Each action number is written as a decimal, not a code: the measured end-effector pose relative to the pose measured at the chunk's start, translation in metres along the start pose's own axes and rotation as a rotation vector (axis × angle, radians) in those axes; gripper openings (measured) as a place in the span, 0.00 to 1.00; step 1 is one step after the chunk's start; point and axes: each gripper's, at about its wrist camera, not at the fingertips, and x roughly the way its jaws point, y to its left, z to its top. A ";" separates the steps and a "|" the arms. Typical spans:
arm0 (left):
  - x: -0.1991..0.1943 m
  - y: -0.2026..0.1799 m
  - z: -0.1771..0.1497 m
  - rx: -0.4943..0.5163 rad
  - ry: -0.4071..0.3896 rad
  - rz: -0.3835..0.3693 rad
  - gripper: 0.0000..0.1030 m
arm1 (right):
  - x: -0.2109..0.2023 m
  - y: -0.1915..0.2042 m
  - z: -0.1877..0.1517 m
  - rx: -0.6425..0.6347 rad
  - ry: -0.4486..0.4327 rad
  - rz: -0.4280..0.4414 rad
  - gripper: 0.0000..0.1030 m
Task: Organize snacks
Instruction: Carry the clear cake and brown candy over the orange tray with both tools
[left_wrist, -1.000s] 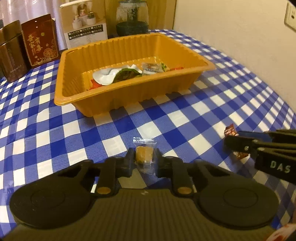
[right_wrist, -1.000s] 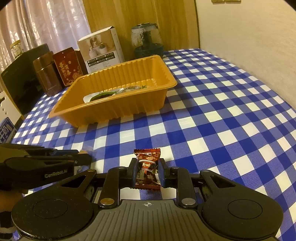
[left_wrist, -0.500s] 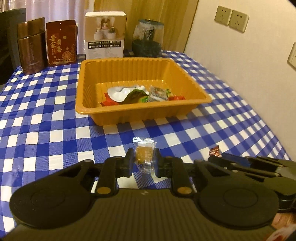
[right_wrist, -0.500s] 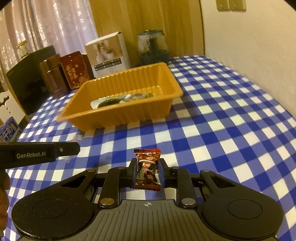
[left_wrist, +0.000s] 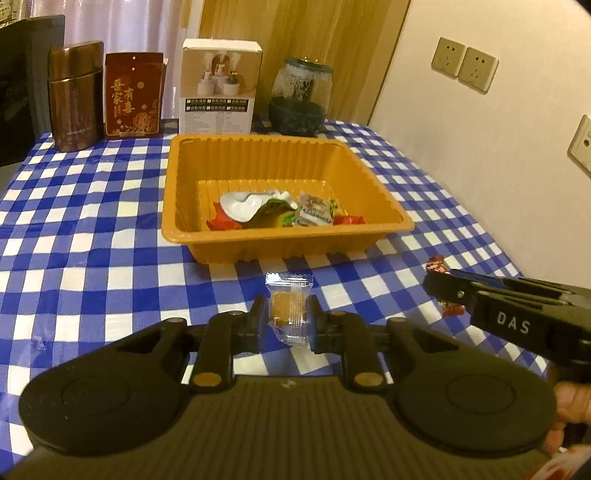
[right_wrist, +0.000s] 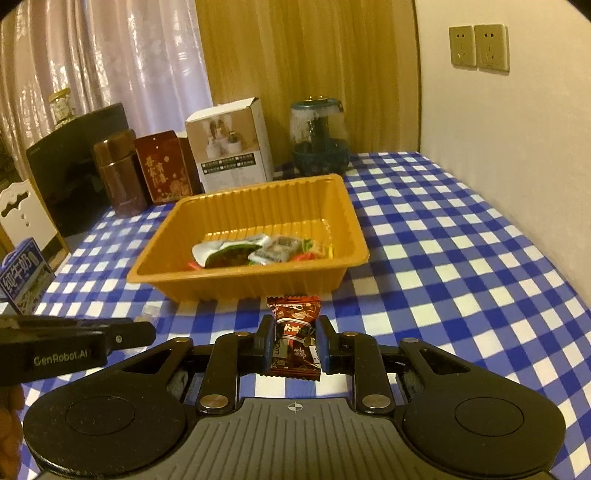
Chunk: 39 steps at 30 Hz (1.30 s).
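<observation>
left tongs (left_wrist: 284, 325) pinch a clear crinkly wafer packet (left_wrist: 289, 310) before ribbed orange tray (left_wrist: 280, 243).

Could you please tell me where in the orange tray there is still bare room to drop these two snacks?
The orange tray is bare across its far half, below the back wall, and in the near left corner. The wrapped snacks crowd the near side. Outside it, the checked tablecloth lies bare between the tray and the wall.
</observation>
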 end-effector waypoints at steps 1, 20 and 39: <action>0.000 -0.001 0.001 0.003 -0.004 0.000 0.18 | 0.000 0.000 0.003 -0.005 -0.001 0.002 0.23; -0.005 -0.004 0.036 0.028 -0.080 0.021 0.18 | 0.011 -0.006 0.044 0.007 -0.040 0.016 0.23; 0.023 0.010 0.073 0.015 -0.097 0.054 0.18 | 0.051 -0.011 0.077 0.030 -0.066 0.007 0.23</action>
